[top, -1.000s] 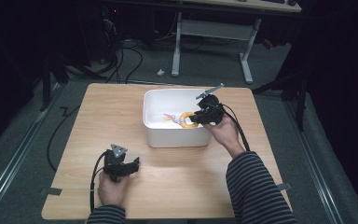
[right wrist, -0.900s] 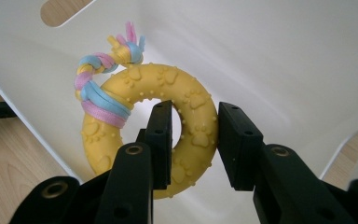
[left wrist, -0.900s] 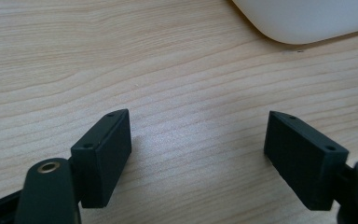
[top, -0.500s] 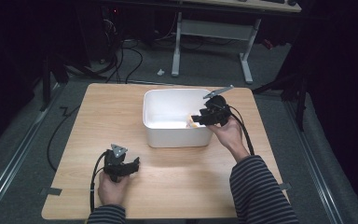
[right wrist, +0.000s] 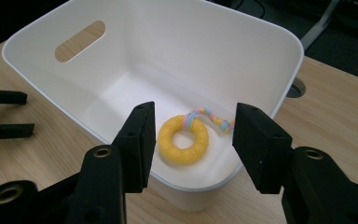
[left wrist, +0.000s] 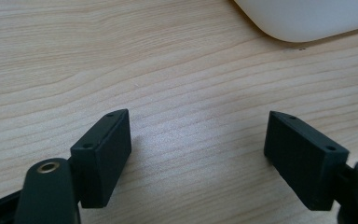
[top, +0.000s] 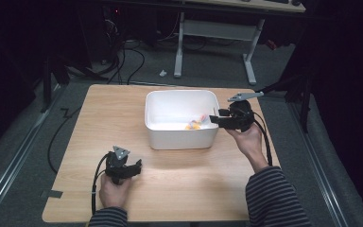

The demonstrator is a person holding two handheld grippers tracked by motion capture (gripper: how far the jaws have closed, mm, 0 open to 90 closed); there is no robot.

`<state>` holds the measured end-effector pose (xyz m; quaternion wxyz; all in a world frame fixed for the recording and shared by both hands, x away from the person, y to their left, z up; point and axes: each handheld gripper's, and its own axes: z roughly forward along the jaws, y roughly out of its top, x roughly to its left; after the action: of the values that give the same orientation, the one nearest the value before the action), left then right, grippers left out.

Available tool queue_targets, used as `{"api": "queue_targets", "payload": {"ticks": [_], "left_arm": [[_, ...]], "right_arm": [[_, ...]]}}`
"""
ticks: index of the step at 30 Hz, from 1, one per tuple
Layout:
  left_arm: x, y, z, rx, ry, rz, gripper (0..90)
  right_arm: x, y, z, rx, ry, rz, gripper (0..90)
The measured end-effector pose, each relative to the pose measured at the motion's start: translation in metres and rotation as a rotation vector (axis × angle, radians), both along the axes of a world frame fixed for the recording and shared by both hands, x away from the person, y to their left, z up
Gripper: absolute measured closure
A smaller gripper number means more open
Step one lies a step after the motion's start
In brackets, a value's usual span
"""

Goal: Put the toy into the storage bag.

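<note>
Over the bin's [top: 181, 119] right rim, the right gripper [right wrist: 191, 135] now hangs released and empty; a second ago it was reaching inside the bin with the ring at its jaws, and half a second ago it had already drawn back toward the rim. The ring [right wrist: 183, 139] lies flat on the bin floor near that rim: a yellow, waffle-textured loop with a pastel braided cord [right wrist: 207, 116] tied to it. Down near the table's [top: 198, 184] front edge, the left gripper [left wrist: 198, 144] has not moved, resting on the wood with jaws spread, holding nothing.
</note>
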<state>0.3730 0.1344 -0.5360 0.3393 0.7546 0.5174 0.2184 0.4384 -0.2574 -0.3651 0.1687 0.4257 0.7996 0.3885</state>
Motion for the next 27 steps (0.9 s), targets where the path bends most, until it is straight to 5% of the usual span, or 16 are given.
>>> {"api": "queue_targets", "payload": {"ticks": [27], "left_arm": [[0.0, 0.0, 0.0, -0.001, 0.001, -0.002, 23.3]], "right_arm": [[-0.024, -0.038, 0.01, 0.038, -0.031, -0.043, 46.5]]}}
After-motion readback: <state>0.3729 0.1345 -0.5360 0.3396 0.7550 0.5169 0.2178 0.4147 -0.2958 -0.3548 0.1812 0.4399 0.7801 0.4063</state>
